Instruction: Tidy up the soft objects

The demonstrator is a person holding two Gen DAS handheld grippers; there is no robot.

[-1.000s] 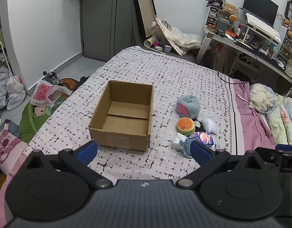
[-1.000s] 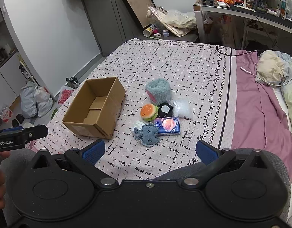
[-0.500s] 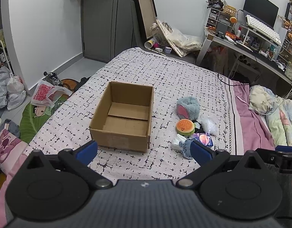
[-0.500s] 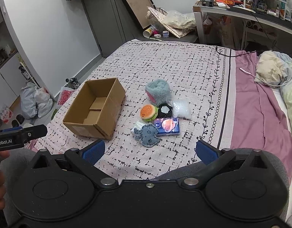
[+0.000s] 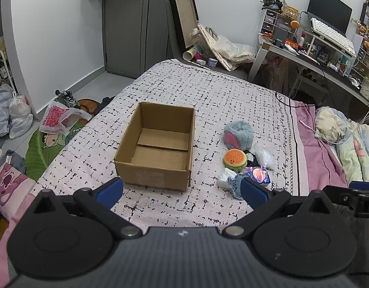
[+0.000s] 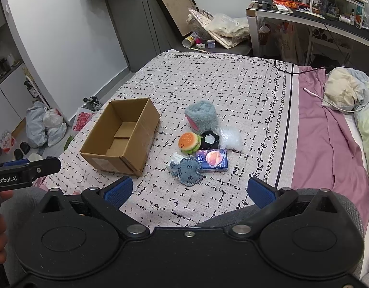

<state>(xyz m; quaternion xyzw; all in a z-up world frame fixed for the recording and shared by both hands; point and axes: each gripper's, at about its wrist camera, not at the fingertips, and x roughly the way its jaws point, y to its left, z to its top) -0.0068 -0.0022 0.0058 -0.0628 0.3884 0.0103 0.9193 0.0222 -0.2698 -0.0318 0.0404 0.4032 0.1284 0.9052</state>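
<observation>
Both tongs, left (image 5: 181,191) and right (image 6: 189,191), spread wide above fuzzy plush toys (image 6: 201,117) beside corrugated cardboard box (image 6: 122,135).

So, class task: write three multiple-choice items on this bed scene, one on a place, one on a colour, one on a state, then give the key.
1. The burger plush lies where, seen from the right wrist camera?
A. inside the box
B. right of the box
C. on the floor

2. The gripper fingertips are:
A. blue
B. red
C. yellow

3. The cardboard box is:
A. taped shut
B. full
C. open, empty

Key: B, it sits on the bedspread beside the box; A, blue pads show; C, the bare floor of the box shows.
</observation>
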